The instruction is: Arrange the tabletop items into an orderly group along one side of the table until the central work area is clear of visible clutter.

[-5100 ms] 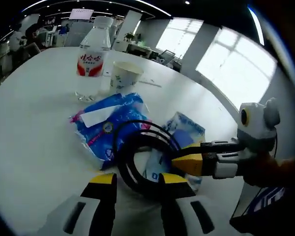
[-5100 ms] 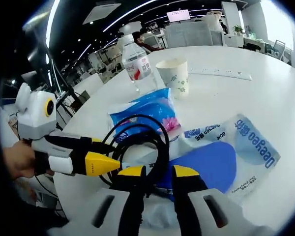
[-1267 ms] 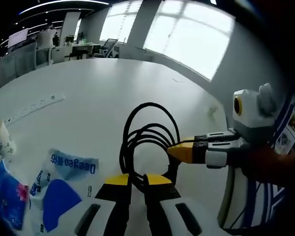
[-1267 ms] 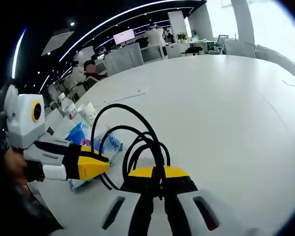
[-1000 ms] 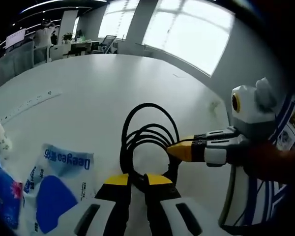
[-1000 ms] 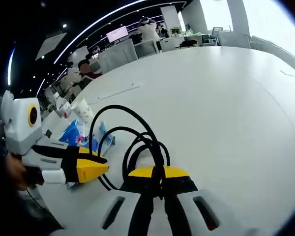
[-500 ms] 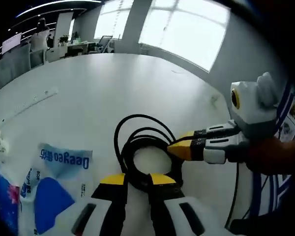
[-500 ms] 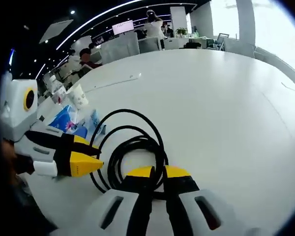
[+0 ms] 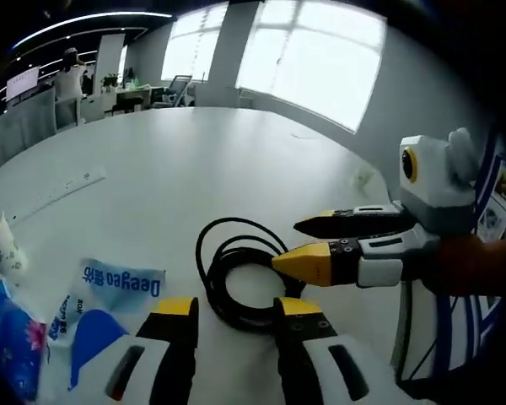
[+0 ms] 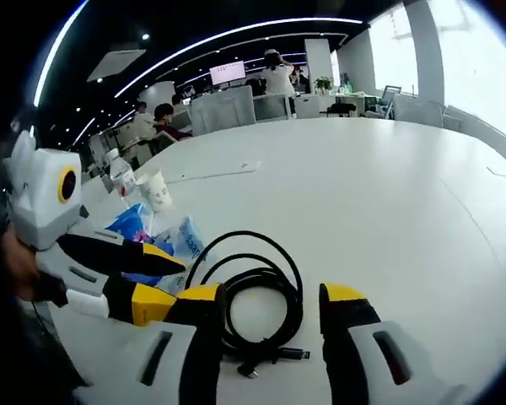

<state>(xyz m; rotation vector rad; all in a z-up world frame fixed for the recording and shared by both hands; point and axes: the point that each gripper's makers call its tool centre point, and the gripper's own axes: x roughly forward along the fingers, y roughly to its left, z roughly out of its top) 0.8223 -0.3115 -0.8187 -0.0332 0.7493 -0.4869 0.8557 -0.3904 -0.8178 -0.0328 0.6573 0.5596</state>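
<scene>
Lying flat on the white table [image 9: 177,160], the coiled black cable [image 9: 240,278] serves here as the landmark for everything else. In the left gripper view, the left gripper [image 9: 234,314] stands just short of the coil with its yellow-tipped jaws spread apart, one to each side of the coil's near edge and closed on nothing. The right gripper [image 9: 308,242] enters from the right of the coil, its jaws likewise parted, the lower yellow tip over the coil's right rim; whether it touches the cable cannot be told. To the left of the coil lies a clear plastic packet with blue print [image 9: 88,308], and beyond that, farther left, a blue wrapped pack [image 9: 8,346] and a paper cup [image 9: 2,249]. A white power strip [image 9: 55,187] lies well beyond the coil on the left.

In the right gripper view, the cable [image 10: 257,291] lies between the spread jaws of the right gripper [image 10: 266,308], its plug ends [image 10: 274,359] at the near edge of the coil. The left gripper [image 10: 156,283] sits left of the coil, jaws open. Beyond the coil to the left stand a water bottle [image 10: 118,175] and the paper cup [image 10: 158,190], beside the blue pack [image 10: 135,224] and the packet [image 10: 185,240].
</scene>
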